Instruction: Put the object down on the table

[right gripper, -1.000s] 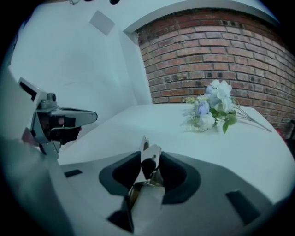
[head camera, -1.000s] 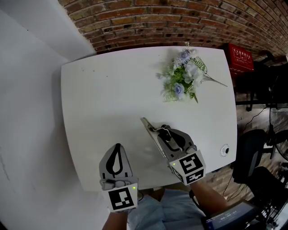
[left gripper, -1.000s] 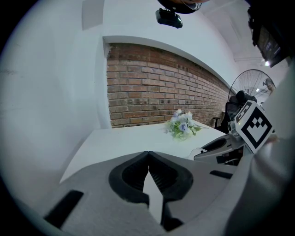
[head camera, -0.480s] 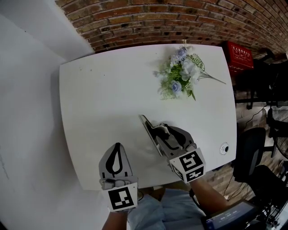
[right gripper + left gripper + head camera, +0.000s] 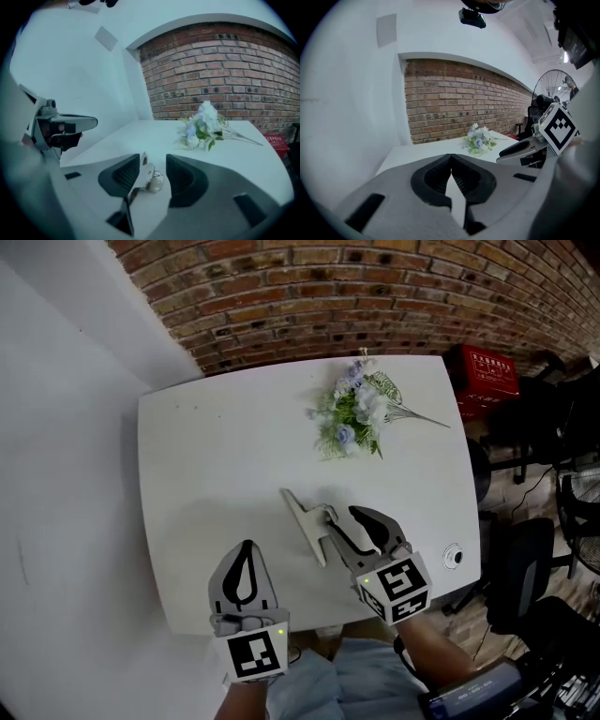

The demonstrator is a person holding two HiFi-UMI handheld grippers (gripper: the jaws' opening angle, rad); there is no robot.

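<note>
A flat grey metal tool (image 5: 307, 524) lies on the white table (image 5: 216, 456), near the front edge. My right gripper (image 5: 342, 518) is open just behind it, its jaws wide apart. In the right gripper view the tool (image 5: 143, 173) lies between the jaws, close to the left one, and the pads do not press on it. My left gripper (image 5: 246, 547) hovers over the table's front left, shut with nothing in it. In its own view the left gripper (image 5: 451, 157) has both jaws meeting at the tips.
A bunch of artificial flowers (image 5: 354, 413) lies at the back of the table, also visible as flowers (image 5: 201, 126). A round grommet (image 5: 454, 556) sits at the front right corner. A red box (image 5: 487, 371) and dark chairs (image 5: 525, 559) stand to the right. A brick wall runs behind.
My right gripper's jaws have spread apart and let go of the metal tool, which now rests on the table. The left gripper has not moved.
</note>
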